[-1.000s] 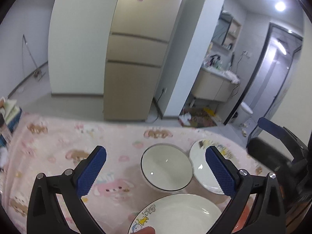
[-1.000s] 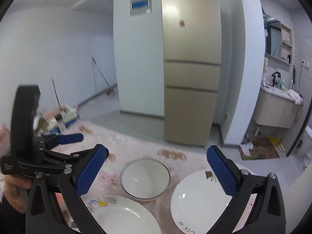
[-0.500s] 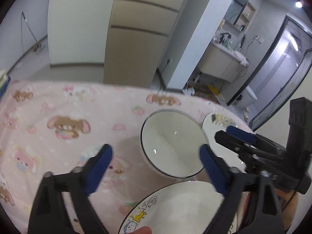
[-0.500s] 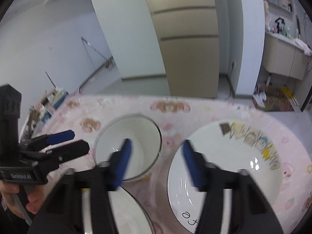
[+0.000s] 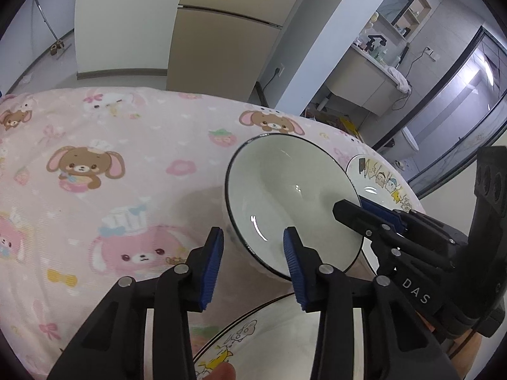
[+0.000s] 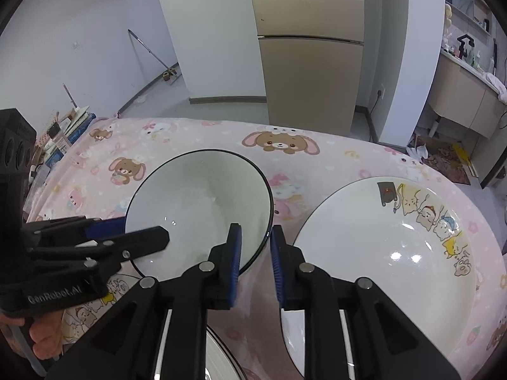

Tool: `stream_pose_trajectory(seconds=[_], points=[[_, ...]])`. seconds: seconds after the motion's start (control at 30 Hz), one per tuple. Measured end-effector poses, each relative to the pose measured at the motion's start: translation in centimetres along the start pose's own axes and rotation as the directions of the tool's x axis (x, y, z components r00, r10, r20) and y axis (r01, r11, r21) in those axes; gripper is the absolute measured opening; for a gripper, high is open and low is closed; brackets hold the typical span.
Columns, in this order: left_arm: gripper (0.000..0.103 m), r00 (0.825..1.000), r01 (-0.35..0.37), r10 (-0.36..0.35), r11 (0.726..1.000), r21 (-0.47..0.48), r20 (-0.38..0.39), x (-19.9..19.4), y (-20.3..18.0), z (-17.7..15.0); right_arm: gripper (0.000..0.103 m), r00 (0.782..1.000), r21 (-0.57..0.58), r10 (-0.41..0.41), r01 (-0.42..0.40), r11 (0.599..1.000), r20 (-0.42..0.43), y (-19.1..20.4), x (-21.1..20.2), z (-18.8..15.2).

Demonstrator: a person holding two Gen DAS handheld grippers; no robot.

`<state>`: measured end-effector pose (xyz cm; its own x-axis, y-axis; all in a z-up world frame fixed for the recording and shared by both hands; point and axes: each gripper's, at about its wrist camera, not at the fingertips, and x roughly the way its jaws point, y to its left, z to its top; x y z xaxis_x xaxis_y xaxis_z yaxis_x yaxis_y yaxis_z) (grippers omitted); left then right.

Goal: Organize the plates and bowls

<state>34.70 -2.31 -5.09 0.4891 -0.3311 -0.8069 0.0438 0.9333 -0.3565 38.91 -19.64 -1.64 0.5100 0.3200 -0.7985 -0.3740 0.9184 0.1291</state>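
**Q:** Where's the bowl [image 5: 285, 196] sitting, and what are the grippers doing?

**A:** It's sitting on the pink cartoon tablecloth [image 5: 95, 158], toward the near edge, between two cartoon plates [image 6: 396, 247]. The left gripper [image 5: 252, 264] is straddling the bowl's near-left rim, fingers [image 5: 213, 262] partly spread, one inside and one outside. The right gripper [image 6: 255, 262] is doing the same on the right rim, narrower gap; can't tell if either one is actually touching it.
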Motion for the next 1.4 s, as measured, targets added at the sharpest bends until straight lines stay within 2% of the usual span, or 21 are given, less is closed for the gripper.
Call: stream_pose_trajectory(seconds=[0.2, 0.33, 0.43, 0.5, 0.57, 0.63, 0.7, 0.87, 0.97, 1.0, 1.1, 1.27, 1.33, 1.4], points=[[0.042, 0.999, -0.048, 0.048, 0.999, -0.005, 0.005, 0.3, 0.2, 0.0, 0.019, 0.999, -0.017, 0.043, -0.044, 0.999, -0.014, 0.6, 0.0, 0.1], [0.042, 0.999, -0.045, 0.045, 0.999, -0.005, 0.01, 0.4, 0.3, 0.1, 0.031, 0.996, -0.024, 0.077, -0.078, 0.997, -0.049, 0.8, 0.8, 0.1], [0.042, 0.998, -0.053, 0.053, 0.999, -0.001, 0.019, 0.5, 0.2, 0.2, 0.035, 0.993, -0.016, 0.095, -0.096, 0.995, -0.068, 0.7, 1.2, 0.1], [0.037, 0.997, -0.068, 0.068, 0.998, 0.005, 0.036, 0.4, 0.2, 0.0, 0.032, 0.995, -0.024, 0.081, -0.082, 0.996, -0.066, 0.9, 1.2, 0.1], [0.029, 0.994, -0.093, 0.092, 0.995, 0.02, 0.057, 0.1, 0.0, -0.1, 0.021, 0.999, -0.061, 0.011, -0.014, 0.998, -0.043, 1.5, 1.0, 0.0], [0.019, 0.986, -0.137, 0.132, 0.989, 0.047, 0.096, -0.5, -0.5, -0.1, 0.015, 0.998, -0.1, -0.051, 0.048, 0.994, -0.027, 2.1, 0.8, -0.1], [0.018, 0.981, -0.152, 0.144, 0.987, 0.055, 0.132, -1.2, -0.7, -0.1, 0.013, 0.999, -0.096, -0.041, 0.041, 0.995, 0.003, 2.0, 0.3, -0.1], [0.018, 0.978, -0.126, 0.115, 0.99, 0.057, 0.175, -2.3, -0.8, 0.2, 0.012, 0.995, -0.057, 0.003, 0.002, 0.998, 0.097, 1.3, -1.9, 0.5], [0.018, 0.974, -0.101, 0.089, 0.994, 0.047, 0.207, -3.7, -0.9, 0.4, 0.011, 0.989, -0.059, -0.001, 0.01, 0.998, 0.145, 1.6, -3.2, 0.9], [0.017, 0.971, -0.094, 0.081, 0.994, 0.049, 0.224, -4.3, -1.1, 0.4, 0.01, 0.986, -0.068, -0.027, 0.039, 0.997, 0.166, 2.0, -3.6, 0.9], [0.016, 0.951, -0.138, 0.113, 0.988, 0.069, 0.289, -6.5, -1.7, 0.3, 0.01, 0.965, -0.095, -0.076, 0.102, 0.99, 0.251, 3.9, -5.4, 1.2], [0.014, 0.93, -0.099, 0.07, 0.993, 0.062, 0.361, -10.5, -2.0, 0.4, 0.01, 0.914, -0.122, -0.086, 0.145, 0.982, 0.397, 6.3, -9.8, 1.8], [0.013, 0.915, -0.093, 0.068, 0.995, 0.045, 0.397, -12.6, -2.4, 0.3, 0.01, 0.893, -0.125, -0.077, 0.147, 0.981, 0.444, 7.2, -11.6, 1.9], [0.013, 0.89, -0.104, 0.069, 0.993, 0.055, 0.45, -15.2, -3.2, -0.1, 0.01, 0.872, -0.126, -0.061, 0.139, 0.982, 0.485, 7.9, -13.6, 2.0]])
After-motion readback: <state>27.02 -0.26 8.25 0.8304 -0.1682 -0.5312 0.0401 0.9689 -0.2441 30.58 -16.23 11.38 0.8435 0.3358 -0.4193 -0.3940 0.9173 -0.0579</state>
